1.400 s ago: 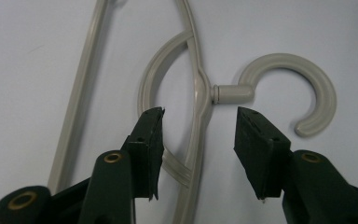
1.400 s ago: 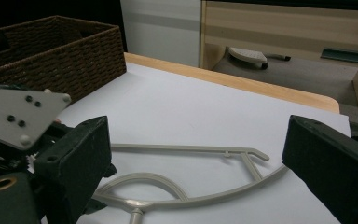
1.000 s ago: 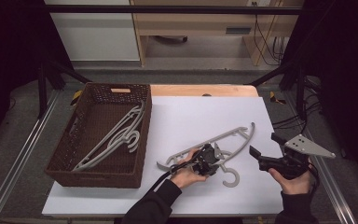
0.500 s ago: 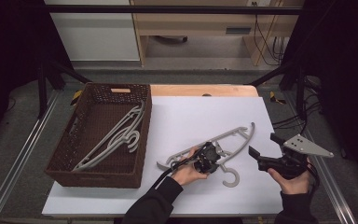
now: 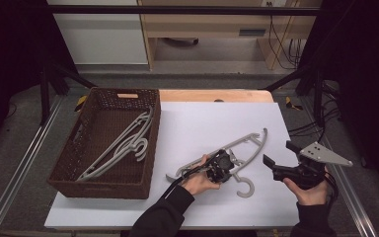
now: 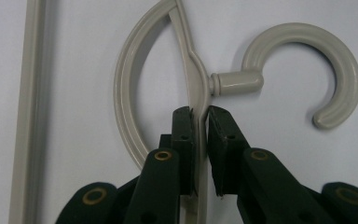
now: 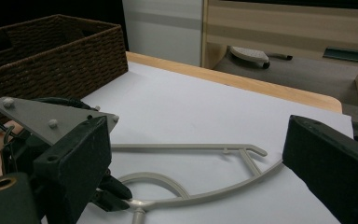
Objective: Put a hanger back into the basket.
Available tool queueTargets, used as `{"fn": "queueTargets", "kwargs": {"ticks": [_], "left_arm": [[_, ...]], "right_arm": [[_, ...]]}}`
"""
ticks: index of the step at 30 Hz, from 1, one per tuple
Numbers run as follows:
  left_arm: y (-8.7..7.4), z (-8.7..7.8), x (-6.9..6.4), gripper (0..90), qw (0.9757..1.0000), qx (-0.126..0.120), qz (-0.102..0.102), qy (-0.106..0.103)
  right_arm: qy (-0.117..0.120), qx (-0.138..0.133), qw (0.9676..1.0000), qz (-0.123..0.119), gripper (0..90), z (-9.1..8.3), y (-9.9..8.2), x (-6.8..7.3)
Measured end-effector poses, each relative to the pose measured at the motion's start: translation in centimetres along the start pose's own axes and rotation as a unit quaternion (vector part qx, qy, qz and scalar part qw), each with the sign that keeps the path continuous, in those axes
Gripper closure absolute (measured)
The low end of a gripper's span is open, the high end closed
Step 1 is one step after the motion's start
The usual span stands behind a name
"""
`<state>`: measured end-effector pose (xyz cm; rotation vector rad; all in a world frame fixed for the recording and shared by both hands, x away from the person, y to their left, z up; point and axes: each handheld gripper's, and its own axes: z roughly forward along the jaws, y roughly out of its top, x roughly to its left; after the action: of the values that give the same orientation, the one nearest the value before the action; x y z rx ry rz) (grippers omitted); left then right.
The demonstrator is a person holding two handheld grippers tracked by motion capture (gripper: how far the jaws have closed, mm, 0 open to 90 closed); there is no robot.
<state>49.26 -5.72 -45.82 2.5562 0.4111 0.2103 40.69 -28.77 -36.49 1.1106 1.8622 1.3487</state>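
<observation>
My left gripper [image 6: 199, 122] has just closed on the grey hanger [image 6: 193, 74] at lower centre; my right gripper [image 5: 279, 159] hovers wide open, empty.

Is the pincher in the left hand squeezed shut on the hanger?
Yes, shut. The left gripper has just closed, and its pads clamp the grey hanger beside its hook.

A brown wicker basket [image 5: 74, 170] sits at the left edge of a white table sheet [image 5: 212, 118], two grey hangers [image 5: 123, 144] lying diagonally inside it. Beyond the table's wooden far edge [image 5: 212, 95] stand a white cabinet [image 5: 98, 34] and a wooden shelf unit [image 5: 207, 29], cables [image 5: 279, 44] trailing beside it
</observation>
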Motion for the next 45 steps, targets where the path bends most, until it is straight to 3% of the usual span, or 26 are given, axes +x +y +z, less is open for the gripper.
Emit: {"fn": "queueTargets", "kwargs": {"ticks": [6, 14, 23, 24, 27, 39, 45], "left_arm": [[0.0, -0.4, -0.1, 82.5, 1.0000, 0.004, -0.006, 0.000], [0.0, -0.3, -0.2, 81.5, 0.9999, 0.011, 0.004, 0.005], [0.6, -0.1, -0.2, 77.0, 0.9985, 0.052, 0.013, 0.007], [0.6, -0.1, -0.1, 77.1, 0.9985, 0.055, 0.006, 0.002], [0.6, -0.1, 0.1, 79.5, 0.9985, 0.054, -0.002, -0.007], [0.6, -0.2, -0.3, 82.0, 0.9988, 0.049, 0.006, 0.008], [0.8, -1.9, 0.0, 82.2, 0.9997, 0.025, -0.002, -0.002]], "right_arm": [[0.000, 0.001, 1.0000, 0.001, 8.0, 0.1, 0.0, 0.1], [0.001, 0.000, 1.0000, 0.001, 8.0, 0.0, 0.0, 0.1], [0.001, 0.000, 1.0000, 0.000, 8.0, 0.0, 0.0, 0.1], [0.001, 0.000, 1.0000, 0.000, 8.0, 0.1, 0.0, 0.1], [0.002, 0.000, 1.0000, 0.000, 8.0, 0.0, 0.0, 0.1], [0.001, -0.001, 1.0000, 0.001, 7.9, -0.1, 0.0, 0.0], [0.000, -0.003, 1.0000, 0.002, 7.9, -0.2, 0.1, -0.1]]}}
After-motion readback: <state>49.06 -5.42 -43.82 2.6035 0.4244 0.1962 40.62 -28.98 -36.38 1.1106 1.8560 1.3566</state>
